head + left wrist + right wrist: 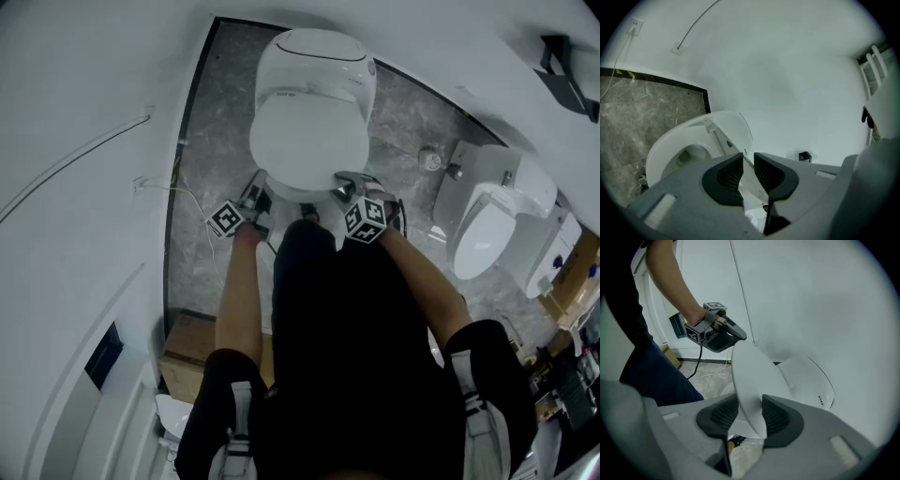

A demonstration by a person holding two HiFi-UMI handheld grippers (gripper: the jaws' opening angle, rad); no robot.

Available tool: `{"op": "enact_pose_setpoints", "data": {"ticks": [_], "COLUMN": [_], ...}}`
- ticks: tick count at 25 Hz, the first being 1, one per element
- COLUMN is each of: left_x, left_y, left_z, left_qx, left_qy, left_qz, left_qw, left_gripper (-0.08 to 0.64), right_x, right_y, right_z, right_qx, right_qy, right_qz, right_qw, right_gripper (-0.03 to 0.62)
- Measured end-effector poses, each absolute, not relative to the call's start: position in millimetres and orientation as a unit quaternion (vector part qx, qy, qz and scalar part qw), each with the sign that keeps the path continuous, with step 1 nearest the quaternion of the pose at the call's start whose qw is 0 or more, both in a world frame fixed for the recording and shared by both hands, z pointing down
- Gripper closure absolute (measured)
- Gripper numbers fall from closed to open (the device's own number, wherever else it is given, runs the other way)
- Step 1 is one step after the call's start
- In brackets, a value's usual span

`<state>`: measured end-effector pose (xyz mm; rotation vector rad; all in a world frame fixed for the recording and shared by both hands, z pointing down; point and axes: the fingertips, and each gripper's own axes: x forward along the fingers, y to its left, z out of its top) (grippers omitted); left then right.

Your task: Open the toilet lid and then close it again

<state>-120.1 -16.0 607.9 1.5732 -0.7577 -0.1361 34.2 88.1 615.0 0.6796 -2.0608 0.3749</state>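
Lid point(752, 376) between jaws (right gripper point(750, 401))

Soft, even indoor light without hard shadows; fisheye bending and dark vignetting at the edges.

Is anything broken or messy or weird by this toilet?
Nothing is broken or spilled. The toilet lid is tilted partly open only because the left gripper and right gripper pinch its edge. A second toilet stands nearby, which is unusual.
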Motion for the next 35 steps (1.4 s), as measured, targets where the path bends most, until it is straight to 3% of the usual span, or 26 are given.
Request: {"op": "enact_pose_setpoints", "data": {"ticks": [15, 35], "left_x": [-110.9, -97.9], "left_y": [-14.0, 27.1], "left_z": [548.4, 519.7], "left_qx": [0.772, 0.769], "left_qy": [-0.399, -0.443], "left_qz": [0.065, 0.073], "left_qw": [0.49, 0.455], "left_gripper": [0.52, 0.526], "right_x": [49.9, 92.8], "right_y": [62.4, -11.0], "right_z": [587.9, 541.4], "right_qx": [0.277, 0.275], "right_qy": [-0.845, -0.859], "right_qz": [0.163, 0.077], "right_qw": [0.427, 0.424], "right_gripper": [0.445, 0.508]}}
